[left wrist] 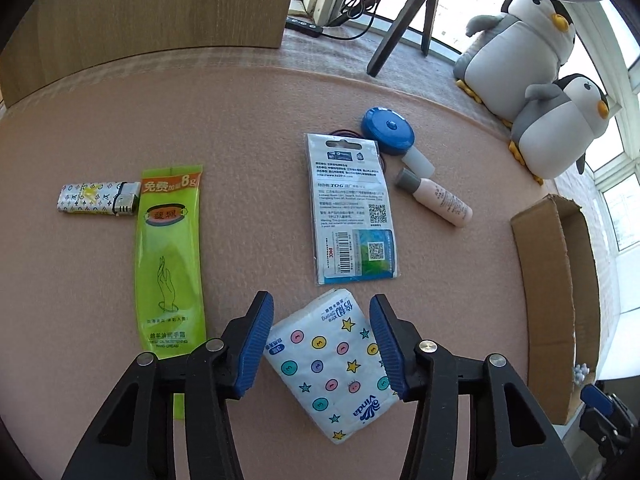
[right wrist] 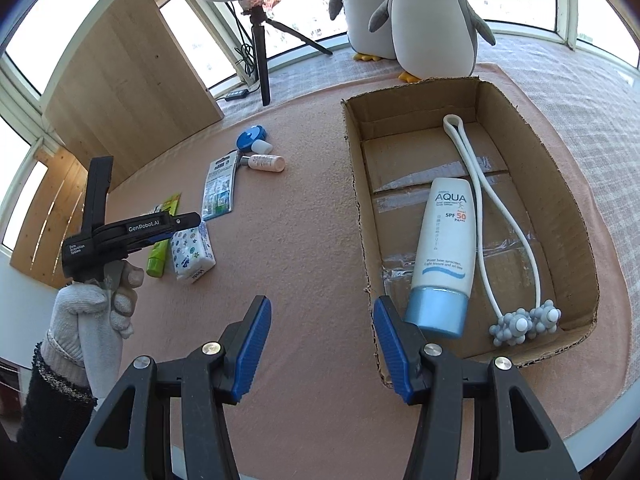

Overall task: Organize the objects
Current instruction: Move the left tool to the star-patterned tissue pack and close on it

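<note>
The left gripper (left wrist: 322, 344) is hanging over the pink mat (left wrist: 248, 128) with its 2 blue pads spread wide, straddling the tissue pack (left wrist: 332, 364), which is lying skewed between them; neither pad is pressing on it that I can tell. Just ahead of this claw the blister card (left wrist: 352, 212) is lying flat, with the blue round case (left wrist: 387, 130) and the small pink bottle (left wrist: 440, 200) beyond it to the right. Left of the claw the green hand-cream sachet (left wrist: 170, 264) is stretching forward, the lighter (left wrist: 98, 198) sitting at its far left edge. Bare mat is lying open between sachet and card. The right gripper (right wrist: 322, 348) is also gaping and holding nothing, its right pad sitting at the near-left corner of the cardboard box (right wrist: 360, 184). Inside the box, the sunscreen tube (right wrist: 442, 252) and the white roller massager (right wrist: 500, 240) are lying side by side.
</note>
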Motion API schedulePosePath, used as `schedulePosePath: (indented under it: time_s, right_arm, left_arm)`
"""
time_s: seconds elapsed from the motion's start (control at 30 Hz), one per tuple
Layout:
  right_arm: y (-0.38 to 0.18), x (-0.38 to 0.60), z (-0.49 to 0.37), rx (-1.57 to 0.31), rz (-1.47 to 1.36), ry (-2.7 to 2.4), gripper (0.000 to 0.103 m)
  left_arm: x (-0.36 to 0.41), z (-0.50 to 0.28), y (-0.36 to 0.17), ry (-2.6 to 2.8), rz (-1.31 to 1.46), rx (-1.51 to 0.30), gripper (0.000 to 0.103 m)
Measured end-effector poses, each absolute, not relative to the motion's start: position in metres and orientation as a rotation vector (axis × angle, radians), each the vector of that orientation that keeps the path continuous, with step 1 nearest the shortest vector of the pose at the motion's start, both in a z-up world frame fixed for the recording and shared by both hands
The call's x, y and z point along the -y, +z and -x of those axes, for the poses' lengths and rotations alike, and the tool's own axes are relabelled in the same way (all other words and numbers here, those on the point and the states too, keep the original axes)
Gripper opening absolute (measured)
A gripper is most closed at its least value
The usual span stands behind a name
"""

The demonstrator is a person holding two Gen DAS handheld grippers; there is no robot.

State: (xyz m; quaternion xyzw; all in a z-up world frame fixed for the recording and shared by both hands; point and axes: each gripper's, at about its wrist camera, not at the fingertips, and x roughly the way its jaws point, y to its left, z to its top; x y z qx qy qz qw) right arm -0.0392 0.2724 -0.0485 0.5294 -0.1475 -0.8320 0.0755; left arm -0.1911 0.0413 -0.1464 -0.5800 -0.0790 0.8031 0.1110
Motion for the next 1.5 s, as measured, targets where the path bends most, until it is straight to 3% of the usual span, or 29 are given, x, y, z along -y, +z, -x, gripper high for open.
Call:
schedulePosePath:
  time_s: [0.2,0.7,1.0,1.5]
  right_arm:
    - [-0.051,-0.272,0.038,0.472,-1.596,-2.482,0.05]
    - [-0.055,-0.253,0.043,0.428,-1.574,-2.423,0.05]
    - [-0.052,-0.235,0.065,0.346,-1.481,-2.395,0.05]
    - [-0.096,-0.165,0.115,0.164,-1.607,-2.032,0.05]
  left_arm:
    - [-0.05,0.183,-0.146,2.327,1.677,0.194,0.046]
    - [-0.081,0.144,-0.146,2.23,1.599,0.084,0.045]
    - [-0.053,0.106,-0.132,2.29,1.553,0.15,0.065]
    - [-0.048,0.067,-0.146,2.264,1.574,0.293,0.067]
